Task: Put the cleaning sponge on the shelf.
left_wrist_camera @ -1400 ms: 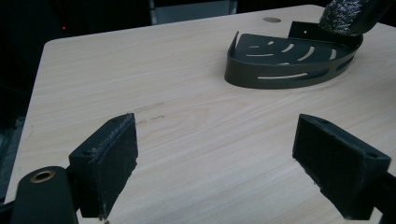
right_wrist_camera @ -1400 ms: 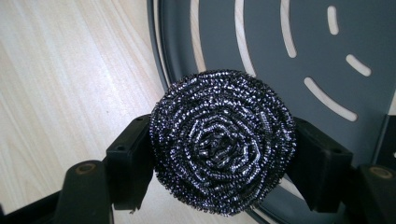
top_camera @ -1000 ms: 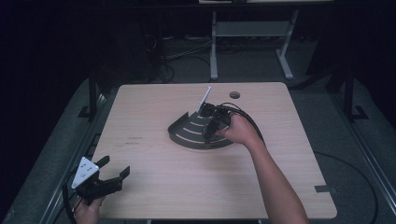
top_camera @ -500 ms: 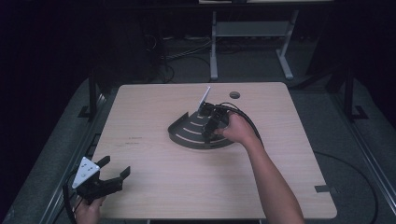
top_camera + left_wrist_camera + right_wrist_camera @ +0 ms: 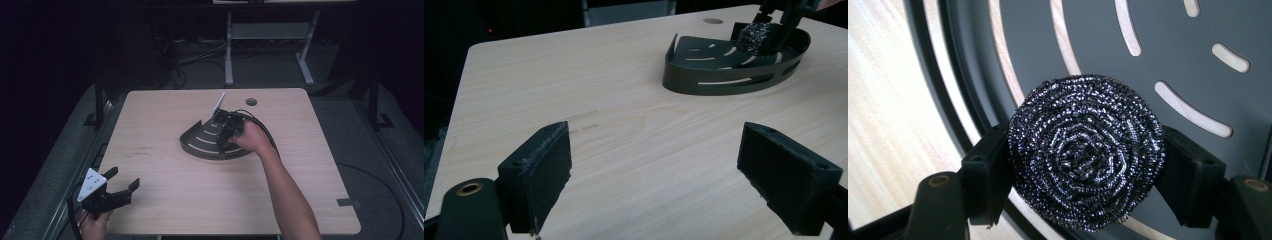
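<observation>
A dark grey fan-shaped slotted tray [image 5: 202, 142] [image 5: 704, 75] [image 5: 1198, 60] lies at the middle of the wooden table. My right gripper [image 5: 226, 131] [image 5: 1087, 170] hangs over the tray's right part, shut on a round steel-wool scouring ball [image 5: 1087, 150] [image 5: 755, 37] held just above the tray's floor. Down at the table's front left corner, my left gripper [image 5: 122, 187] [image 5: 669, 172] stands open and holds nothing, its pads wide apart over bare wood.
The light wooden table [image 5: 165, 175] has a round cable hole [image 5: 251, 101] near its far edge. A white flat piece [image 5: 218, 103] sticks up at the tray's back. Metal frame legs [image 5: 229, 55] and cables lie on the dark floor beyond.
My right gripper with the scouring ball has shifted slightly over the tray. The left gripper has stayed at the front left corner.
</observation>
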The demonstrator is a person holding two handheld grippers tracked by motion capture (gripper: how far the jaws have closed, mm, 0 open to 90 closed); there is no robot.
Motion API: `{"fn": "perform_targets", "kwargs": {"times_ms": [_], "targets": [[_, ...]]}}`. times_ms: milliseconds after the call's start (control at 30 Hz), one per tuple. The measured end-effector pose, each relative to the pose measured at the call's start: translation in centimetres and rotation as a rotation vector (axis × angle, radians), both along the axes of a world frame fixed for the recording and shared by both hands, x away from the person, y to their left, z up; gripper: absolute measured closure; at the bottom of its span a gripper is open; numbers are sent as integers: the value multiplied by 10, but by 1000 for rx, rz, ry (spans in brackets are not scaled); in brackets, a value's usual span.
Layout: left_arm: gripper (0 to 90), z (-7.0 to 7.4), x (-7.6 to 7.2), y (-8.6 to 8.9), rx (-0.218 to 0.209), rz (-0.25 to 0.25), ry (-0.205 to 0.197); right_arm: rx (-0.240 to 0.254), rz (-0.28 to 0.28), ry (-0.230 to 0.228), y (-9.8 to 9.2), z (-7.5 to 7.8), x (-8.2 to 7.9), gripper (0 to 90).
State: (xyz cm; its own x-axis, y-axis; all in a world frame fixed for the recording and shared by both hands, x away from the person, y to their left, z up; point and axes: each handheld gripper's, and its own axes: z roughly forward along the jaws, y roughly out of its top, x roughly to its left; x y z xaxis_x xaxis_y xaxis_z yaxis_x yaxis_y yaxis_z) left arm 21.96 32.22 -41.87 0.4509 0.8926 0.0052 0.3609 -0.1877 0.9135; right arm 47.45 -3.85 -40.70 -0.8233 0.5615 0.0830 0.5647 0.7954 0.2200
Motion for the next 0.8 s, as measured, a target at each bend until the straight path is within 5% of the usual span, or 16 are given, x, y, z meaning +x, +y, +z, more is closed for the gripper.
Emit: {"fn": "perform_targets", "kwargs": {"times_ms": [800], "targets": [[134,0,0,2,-7,6,0,-18,-41,-16,10,-18,6,286]]}}
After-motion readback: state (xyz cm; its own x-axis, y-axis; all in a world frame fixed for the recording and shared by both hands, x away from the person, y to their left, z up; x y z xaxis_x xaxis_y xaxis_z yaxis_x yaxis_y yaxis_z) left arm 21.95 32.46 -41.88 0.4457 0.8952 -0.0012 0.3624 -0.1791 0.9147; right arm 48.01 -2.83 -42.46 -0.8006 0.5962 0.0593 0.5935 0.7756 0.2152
